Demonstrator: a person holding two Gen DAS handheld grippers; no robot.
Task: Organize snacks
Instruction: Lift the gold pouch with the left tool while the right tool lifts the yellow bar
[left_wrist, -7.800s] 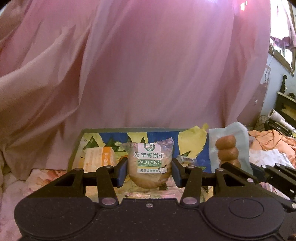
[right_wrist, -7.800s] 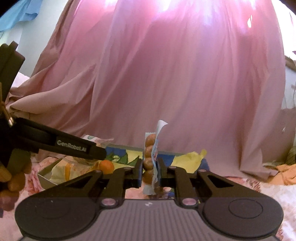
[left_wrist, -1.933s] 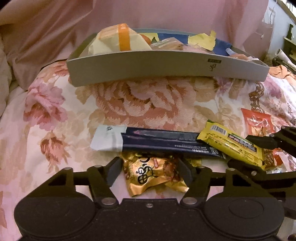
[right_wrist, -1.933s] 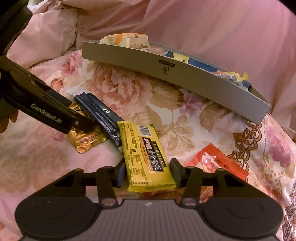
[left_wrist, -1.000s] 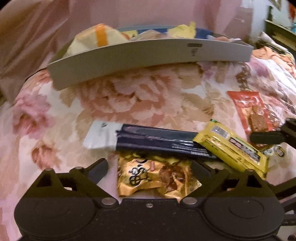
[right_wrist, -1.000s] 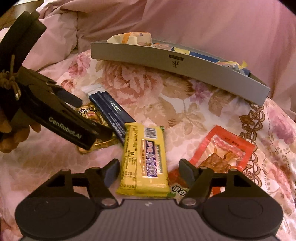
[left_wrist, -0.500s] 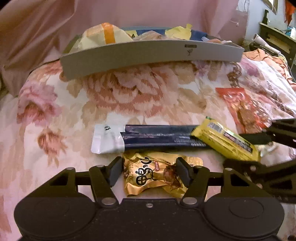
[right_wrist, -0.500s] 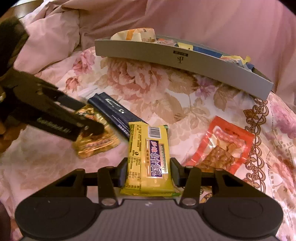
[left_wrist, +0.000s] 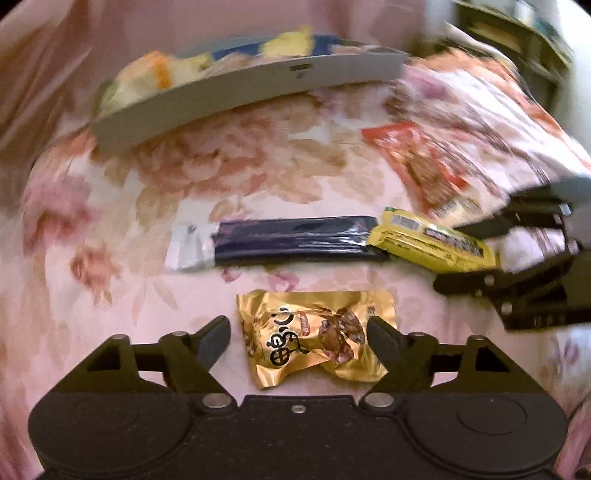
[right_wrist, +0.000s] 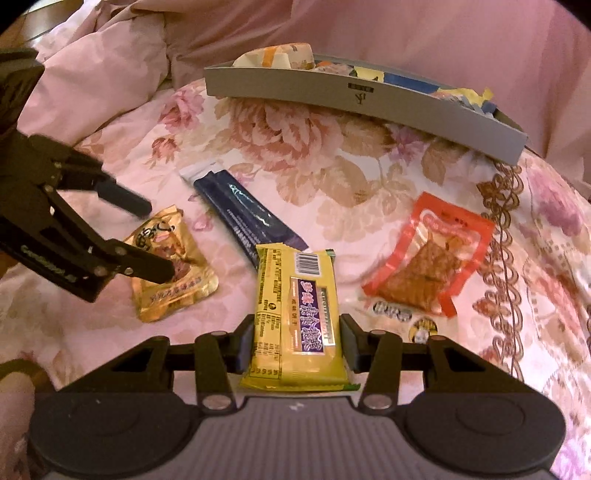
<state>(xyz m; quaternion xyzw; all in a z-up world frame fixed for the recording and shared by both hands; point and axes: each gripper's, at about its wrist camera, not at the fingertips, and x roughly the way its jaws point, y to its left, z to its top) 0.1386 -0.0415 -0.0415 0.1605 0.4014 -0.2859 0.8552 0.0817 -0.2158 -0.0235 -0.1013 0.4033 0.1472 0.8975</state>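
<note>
Here, snack packets are seen scattered on a pink floral bedspread (right_wrist: 295, 155) in front of a long grey tray (right_wrist: 332, 96), which is already filled with several wrapped snacks and lies at the far side of the bed.

The left gripper (left_wrist: 297, 334) is held low over a gold foil packet (left_wrist: 314, 336). Its jaws are opening, and the packet is framed between the fingers; in the left wrist view a gap is visible on the left side, while the right finger sits at the packet's crumpled edge, so no grip is shown. In the right wrist view the same gripper (right_wrist: 157, 240) is seen at the left, with the gold packet (right_wrist: 173, 266) lying flat on the cover beneath its tips.

The right gripper (right_wrist: 297, 341) is closed on a yellow bar (right_wrist: 295, 321), whose long sides are pressed by both pads; the bar's far end points toward the tray, and it overlaps the near end of a dark blue bar (right_wrist: 243, 214). From the left wrist camera, the yellow bar (left_wrist: 432, 243) is seen clamped at the right, touching the end of the dark blue bar (left_wrist: 288, 240), which lies across the cover just beyond the gold packet.

A red packet (right_wrist: 432, 254) is found flat on the bedspread to the right of the yellow bar, apart from both grippers.
</note>
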